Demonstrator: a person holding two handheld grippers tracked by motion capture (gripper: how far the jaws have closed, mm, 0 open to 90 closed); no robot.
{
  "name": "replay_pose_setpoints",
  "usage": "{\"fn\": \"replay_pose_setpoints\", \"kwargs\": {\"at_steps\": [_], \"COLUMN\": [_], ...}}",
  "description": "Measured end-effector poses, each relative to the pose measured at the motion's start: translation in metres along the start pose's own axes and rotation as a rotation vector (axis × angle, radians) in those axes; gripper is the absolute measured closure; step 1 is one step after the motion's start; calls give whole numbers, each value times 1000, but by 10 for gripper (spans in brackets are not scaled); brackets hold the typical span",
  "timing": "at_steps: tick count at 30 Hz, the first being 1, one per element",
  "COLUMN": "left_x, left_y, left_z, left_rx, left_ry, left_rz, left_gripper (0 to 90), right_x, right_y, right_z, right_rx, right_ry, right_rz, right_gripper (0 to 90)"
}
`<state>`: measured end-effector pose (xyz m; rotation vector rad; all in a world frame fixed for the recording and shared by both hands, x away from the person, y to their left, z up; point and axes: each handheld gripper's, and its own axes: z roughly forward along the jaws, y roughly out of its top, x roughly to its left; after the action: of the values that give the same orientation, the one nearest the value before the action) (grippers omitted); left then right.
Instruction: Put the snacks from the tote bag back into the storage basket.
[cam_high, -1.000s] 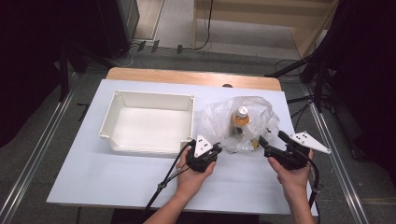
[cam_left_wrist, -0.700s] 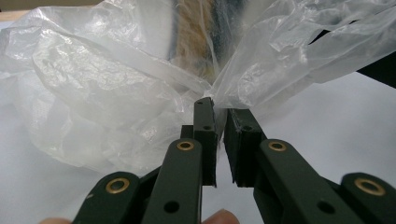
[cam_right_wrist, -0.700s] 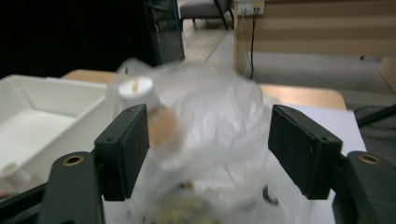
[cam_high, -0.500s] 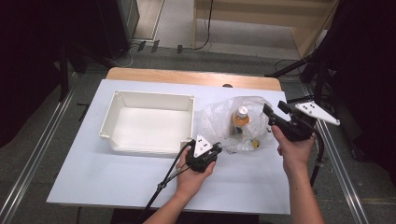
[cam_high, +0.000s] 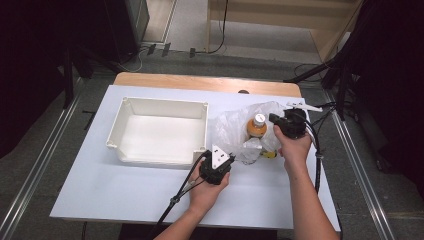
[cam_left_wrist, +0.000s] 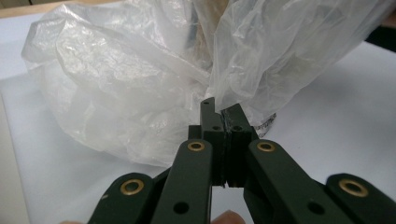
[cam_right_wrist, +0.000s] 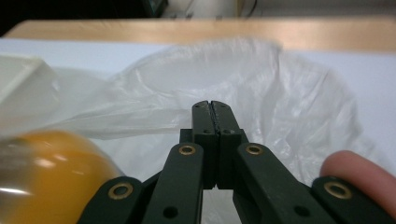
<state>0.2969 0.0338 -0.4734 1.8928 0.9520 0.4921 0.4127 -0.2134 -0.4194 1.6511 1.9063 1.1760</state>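
A clear plastic bag (cam_high: 245, 131) lies crumpled on the white table (cam_high: 100, 190), just at the 3 o'clock side of a white tray (cam_high: 162, 132). Inside the bag stands a bottle (cam_high: 256, 127) of orange drink with a white cap, upright and near the bag's middle. Something small and yellow (cam_high: 269, 154) lies at the bag's 5 o'clock edge; what it is I cannot tell.

The left gripper (cam_high: 227, 161) sits at the bag's 7 o'clock corner, and in the left gripper view (cam_left_wrist: 223, 116) its jaws are pressed together with a fold of the thin plastic (cam_left_wrist: 140, 79) pinched between the tips. The right gripper (cam_high: 275, 119) is at the bag's 3 o'clock side, just beside the bottle. In the right gripper view (cam_right_wrist: 211, 109) its jaws are closed flat against each other, with the film (cam_right_wrist: 261, 88) spread right behind the tips; whether any of it is caught there I cannot tell. The bottle (cam_right_wrist: 46, 177) looms blurred at 8 o'clock of that view.

A strip of bare wood (cam_high: 200, 82) borders the table's 12 o'clock edge.
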Motion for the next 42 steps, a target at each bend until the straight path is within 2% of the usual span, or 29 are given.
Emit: {"fn": "replay_pose_setpoints", "kwargs": {"at_steps": [4, 8, 9, 11, 14, 16, 18, 21, 24, 26, 27, 29, 31, 33, 35, 36, 38, 39, 42], "left_x": [-2, -3, -2, -1, -2, -2, -2, -3, -4, -4, -4, -4, -5, -4, -1, 0, 2, 3, 6], "left_y": [0, 1, 1, 1, 1, 1, 1, 1, 1, 2, 2, 2, 1, 1, 1, 1, 1, 1, 2], "left_z": [3, 7, 7, 6, 6, 6, 7, 8, 9, 10, 10, 10, 9, 7, 3, 1, -2, -4, -11], "left_rx": [43, 83, 89, 95, 87, 85, 86, 93, 105, 109, 110, 111, 101, 82, 43, 27, -3, -23, -66], "left_ry": [6, 2, -10, -18, -32, -32, -37, -34, -24, -21, -21, -20, -20, -15, -30, -40, -62, -70, -98], "left_rz": [22, 23, 21, 22, 30, 34, 27, 33, 44, 42, 41, 43, 46, 39, 21, 10, -9, -19, -42], "left_gripper": [900, 900, 900, 892, 892, 891, 886, 869, 863, 864, 862, 856, 835, 742, 658, 618, 543, 511, 462], "right_x": [-11, -21, -22, -22, -13, -1, 9, 19, 30, 38, 44, 53, 56, 56, 53, 50, 41, 38, 37], "right_y": [-27, -50, -53, -56, -59, -61, -65, -74, -75, -77, -79, -83, -89, -93, -96, -97, -99, -100, -101], "right_z": [18, 24, 23, 14, -11, -30, -49, -81, -107, -119, -120, -114, -98, -82, -67, -61, -50, -46, -34], "right_rx": [84, 115, 100, 40, -92, -144, -175, -248, -290, -314, -309, -257, -195, -111, -47, -40, -29, -21, 2], "right_ry": [-42, -62, -56, -48, -12, -3, 29, 52, 42, 99, 124, 126, 99, 57, 20, 18, 49, 55, 56], "right_rz": [27, 49, 53, 72, 80, 23, -31, -51, -78, -72, -88, -117, -122, -104, -107, -95, -41, -22, -17], "right_gripper": [900, 900, 900, 770, 608, 551, 513, 497, 431, 352, 307, 256, 292, 365, 515, 595, 733, 778, 884]}}
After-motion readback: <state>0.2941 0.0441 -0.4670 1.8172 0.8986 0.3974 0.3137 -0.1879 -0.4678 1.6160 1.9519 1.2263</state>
